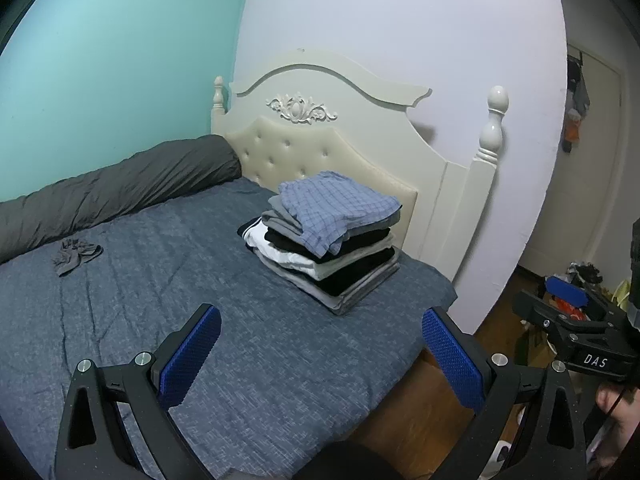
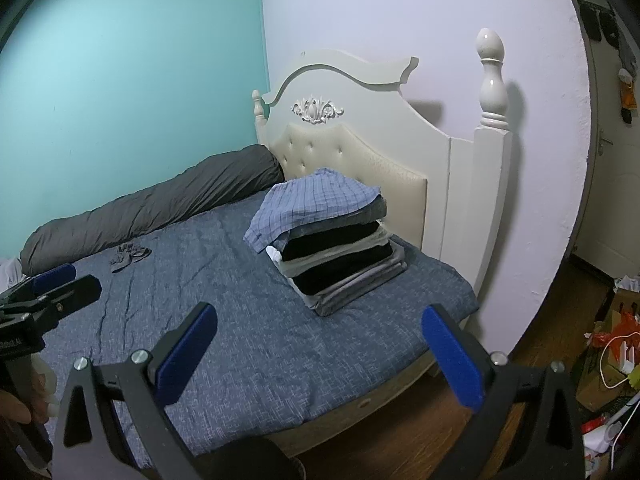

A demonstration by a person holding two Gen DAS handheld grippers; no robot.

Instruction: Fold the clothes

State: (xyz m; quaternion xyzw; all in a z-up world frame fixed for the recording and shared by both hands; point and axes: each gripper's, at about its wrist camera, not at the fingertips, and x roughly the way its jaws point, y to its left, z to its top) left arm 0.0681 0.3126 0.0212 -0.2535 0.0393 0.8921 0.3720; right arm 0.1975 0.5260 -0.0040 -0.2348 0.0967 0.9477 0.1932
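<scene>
A stack of folded clothes [image 1: 328,252] [image 2: 340,256] rests on the blue bed cover [image 1: 168,300] [image 2: 224,320] near the headboard. A blue checked garment [image 1: 340,208] [image 2: 312,204] lies on top of it. A small crumpled grey garment [image 1: 76,254] [image 2: 130,256] lies loose farther left on the bed. My left gripper [image 1: 320,330] hangs open above the bed's near part, holding nothing. My right gripper [image 2: 320,328] is open too, over the bed's right edge, empty. Each gripper shows at the edge of the other's view: the right gripper [image 1: 568,292], the left gripper [image 2: 56,274].
A rolled grey duvet [image 1: 112,188] [image 2: 152,204] lies along the teal wall. The cream headboard [image 1: 320,120] [image 2: 360,128] stands behind the stack. Wooden floor and clutter of bags and boxes [image 2: 612,344] sit to the right of the bed. A hand [image 1: 616,404] holds the right tool.
</scene>
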